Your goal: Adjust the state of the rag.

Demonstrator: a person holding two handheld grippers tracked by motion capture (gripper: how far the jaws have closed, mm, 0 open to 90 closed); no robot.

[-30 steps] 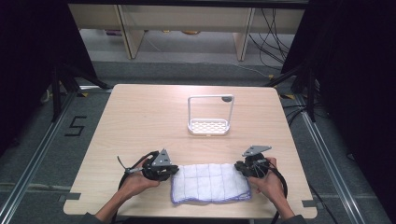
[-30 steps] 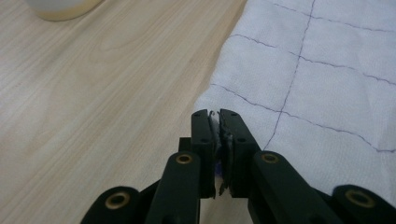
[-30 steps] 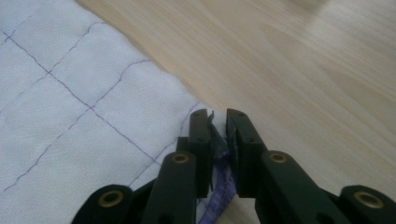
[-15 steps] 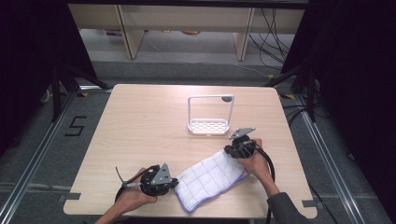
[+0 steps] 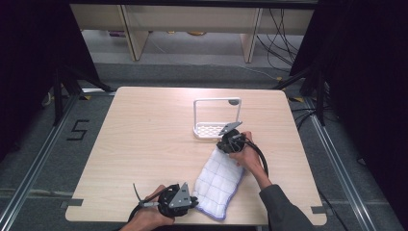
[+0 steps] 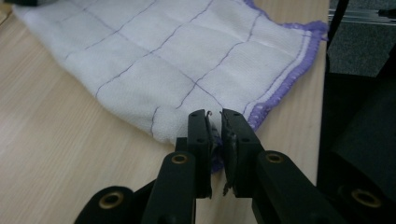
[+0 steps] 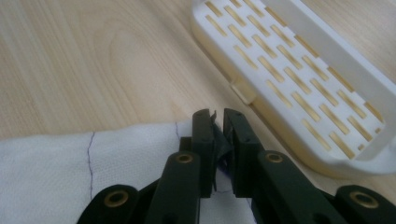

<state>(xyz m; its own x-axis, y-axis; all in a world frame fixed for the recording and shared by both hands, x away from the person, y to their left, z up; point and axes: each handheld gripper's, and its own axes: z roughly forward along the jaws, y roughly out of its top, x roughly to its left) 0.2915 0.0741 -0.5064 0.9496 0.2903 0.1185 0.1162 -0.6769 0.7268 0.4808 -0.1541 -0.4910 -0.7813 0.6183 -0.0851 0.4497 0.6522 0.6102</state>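
A white cloth (image 5: 219,178) with a purple grid and purple hem lies diagonally on the table, from the front edge towards the white rack. My left gripper (image 5: 195,201) is at the front edge, shut on the cloth's near corner. In the left gripper view the jaws (image 6: 214,116) have just been opening a little, with the hem corner of the cloth (image 6: 187,56) still pinched between them. My right gripper (image 5: 225,147) is shut on the far corner, just in front of the rack. In the right gripper view its jaws (image 7: 218,116) pinch the cloth (image 7: 70,168) edge.
A white slotted rack (image 5: 211,130) with an upright frame stands past mid-table, its perforated base (image 7: 299,79) close beside the right jaws. The wooden table (image 5: 144,134) spreads bare to the left. Shelves and cables lie beyond the far edge.
The cloth has swung from lying along the front edge to a diagonal. The right gripper carried its corner away towards the rack; the left gripper drew its corner right along the front edge.
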